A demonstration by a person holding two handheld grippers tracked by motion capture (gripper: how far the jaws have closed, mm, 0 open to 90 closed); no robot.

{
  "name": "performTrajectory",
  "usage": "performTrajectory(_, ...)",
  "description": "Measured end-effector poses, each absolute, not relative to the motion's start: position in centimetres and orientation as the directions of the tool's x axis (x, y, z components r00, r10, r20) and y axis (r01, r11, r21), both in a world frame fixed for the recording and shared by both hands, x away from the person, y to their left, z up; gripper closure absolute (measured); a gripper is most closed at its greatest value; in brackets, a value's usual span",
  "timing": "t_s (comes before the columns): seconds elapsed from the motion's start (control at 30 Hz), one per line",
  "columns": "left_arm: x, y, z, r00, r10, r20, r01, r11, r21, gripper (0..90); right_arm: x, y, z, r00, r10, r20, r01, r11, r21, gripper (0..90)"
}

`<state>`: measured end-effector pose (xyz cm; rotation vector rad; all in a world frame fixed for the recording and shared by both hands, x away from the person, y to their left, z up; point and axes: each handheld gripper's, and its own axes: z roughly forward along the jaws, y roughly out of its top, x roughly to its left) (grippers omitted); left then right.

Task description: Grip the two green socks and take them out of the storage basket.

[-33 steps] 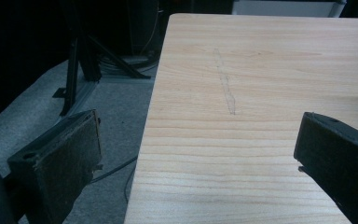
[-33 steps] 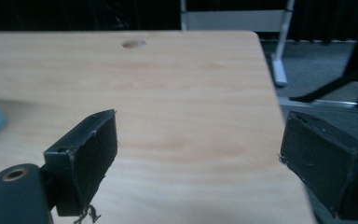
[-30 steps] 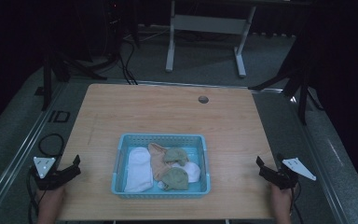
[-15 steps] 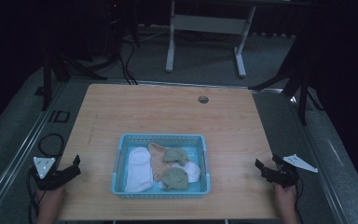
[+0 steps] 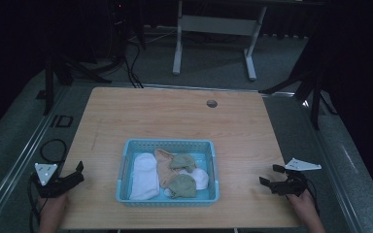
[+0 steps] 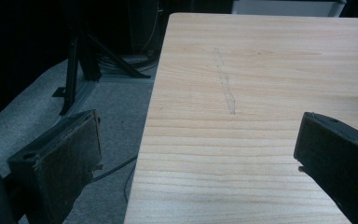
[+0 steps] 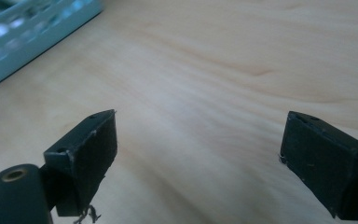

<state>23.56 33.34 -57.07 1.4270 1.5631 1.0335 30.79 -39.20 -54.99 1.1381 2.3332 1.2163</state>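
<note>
The socks [image 5: 167, 174] lie heaped in the blue basket [image 5: 122, 171] at the near middle of the worktop [image 5: 175, 119]: a white one at the left, tan and green ones bunched to its right. We judge them light, soft and limp, likely to sag and drag neighbours. We would pinch a loose top fold, such as the near green one. Our left claw [image 5: 77, 173] and right claw [image 5: 267, 180] both gape empty, well apart from the basket on either side.
</note>
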Motion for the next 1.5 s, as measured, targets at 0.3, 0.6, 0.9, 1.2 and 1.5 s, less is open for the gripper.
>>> performTrajectory(0.3,23.6,33.3,-57.1,-0.079,0.997,-0.016,0.375,0.044,0.926,0.4,31.3,-37.8,-53.1,-0.762,0.641,0.097,0.517,0.51,0.688,10.6)
performTrajectory(0.6,23.6,33.3,-57.1,-0.078,0.997,-0.015,0.376,0.043,0.926,0.4,31.1,-36.6,-51.5,-0.829,0.556,0.051,0.482,0.666,0.569,10.6)
performTrajectory(0.9,23.6,33.3,-57.1,-0.078,0.997,-0.015,0.376,0.043,0.925,0.4,30.8,-35.6,-50.5,-0.867,0.497,0.01,0.432,0.744,0.51,10.7)
performTrajectory(1.2,23.6,33.3,-57.1,-0.077,0.997,-0.015,0.377,0.043,0.925,0.4,30.7,-34.0,-49.3,-0.909,0.417,-0.002,0.371,0.811,0.452,10.7)
performTrajectory(1.5,23.6,33.3,-57.1,-0.074,0.997,-0.017,0.378,0.043,0.925,0.4,30.8,-31.9,-47.9,-0.94,0.342,-0.01,0.305,0.849,0.432,13.1)
